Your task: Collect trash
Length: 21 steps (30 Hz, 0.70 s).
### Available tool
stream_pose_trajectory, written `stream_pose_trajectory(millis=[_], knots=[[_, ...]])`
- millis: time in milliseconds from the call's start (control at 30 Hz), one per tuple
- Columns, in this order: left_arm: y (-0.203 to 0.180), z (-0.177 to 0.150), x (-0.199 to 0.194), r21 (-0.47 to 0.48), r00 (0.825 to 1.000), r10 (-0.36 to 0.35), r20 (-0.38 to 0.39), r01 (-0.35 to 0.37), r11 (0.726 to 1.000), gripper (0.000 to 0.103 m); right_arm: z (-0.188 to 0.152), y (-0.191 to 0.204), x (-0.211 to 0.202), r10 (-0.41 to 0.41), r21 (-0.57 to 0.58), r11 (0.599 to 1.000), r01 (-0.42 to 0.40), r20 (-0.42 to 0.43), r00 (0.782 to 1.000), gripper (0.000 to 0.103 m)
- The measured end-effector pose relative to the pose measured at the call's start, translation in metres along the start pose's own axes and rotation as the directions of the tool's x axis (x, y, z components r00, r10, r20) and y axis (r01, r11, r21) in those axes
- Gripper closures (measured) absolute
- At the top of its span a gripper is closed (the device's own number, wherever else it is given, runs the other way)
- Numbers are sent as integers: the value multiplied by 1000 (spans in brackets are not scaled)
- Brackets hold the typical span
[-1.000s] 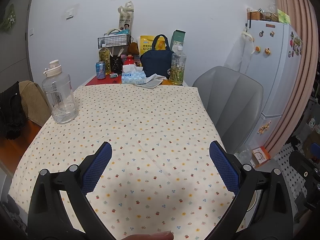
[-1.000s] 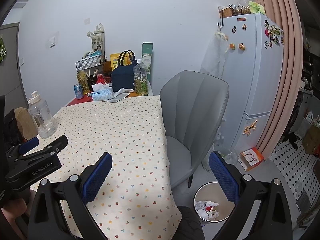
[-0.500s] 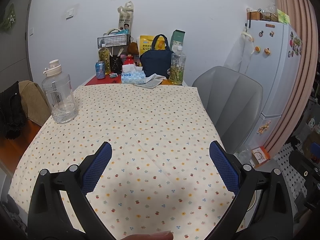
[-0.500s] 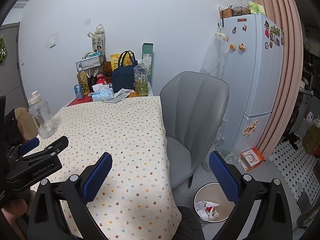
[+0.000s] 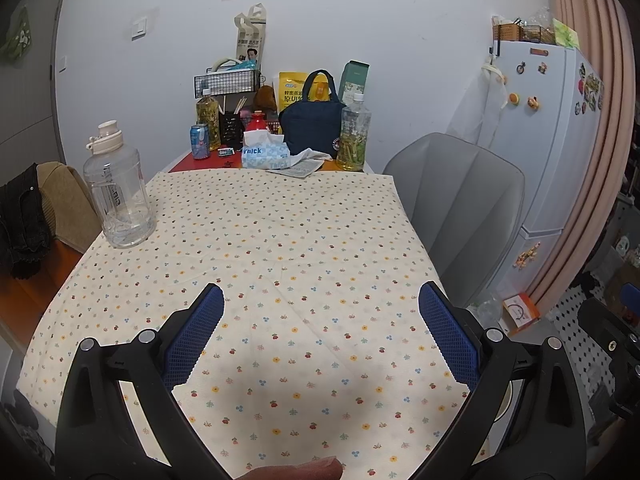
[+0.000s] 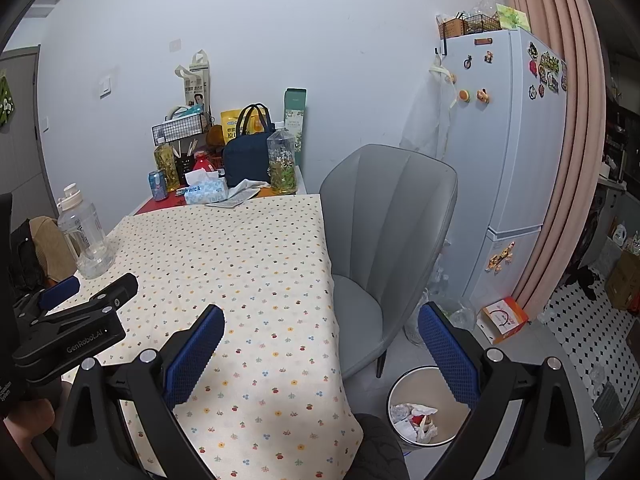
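My left gripper (image 5: 320,300) hangs open over the near part of the flowered tablecloth (image 5: 272,240), with nothing between its blue pads. My right gripper (image 6: 320,320) is open too, held past the table's right edge above the floor. Below it stands a round white trash bin (image 6: 400,392) with crumpled paper (image 6: 414,416) inside. At the far end of the table lie a crumpled white tissue (image 5: 310,155), a printed paper (image 5: 302,168) and a blue drink can (image 5: 199,141). The left gripper (image 6: 76,304) shows at the left of the right wrist view.
A big clear water jug (image 5: 118,196) stands at the table's left edge. At the far end are a tissue box (image 5: 264,152), a navy bag (image 5: 312,124) and two bottles (image 5: 354,136). A grey chair (image 6: 384,240) stands right of the table, then a white fridge (image 6: 508,140).
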<state>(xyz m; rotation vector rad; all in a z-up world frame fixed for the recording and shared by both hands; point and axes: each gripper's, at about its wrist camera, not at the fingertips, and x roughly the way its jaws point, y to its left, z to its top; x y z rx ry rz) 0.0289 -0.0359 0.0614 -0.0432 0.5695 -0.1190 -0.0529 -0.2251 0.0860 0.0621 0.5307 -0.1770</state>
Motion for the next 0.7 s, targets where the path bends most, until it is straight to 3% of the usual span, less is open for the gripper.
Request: stream_pose_trajectory(millis=[700], knots=[[0, 0, 2, 5, 1000, -1, -11, 1, 1000, 6, 0, 0, 0, 3, -2, 1000, -3, -6, 1000, 8]])
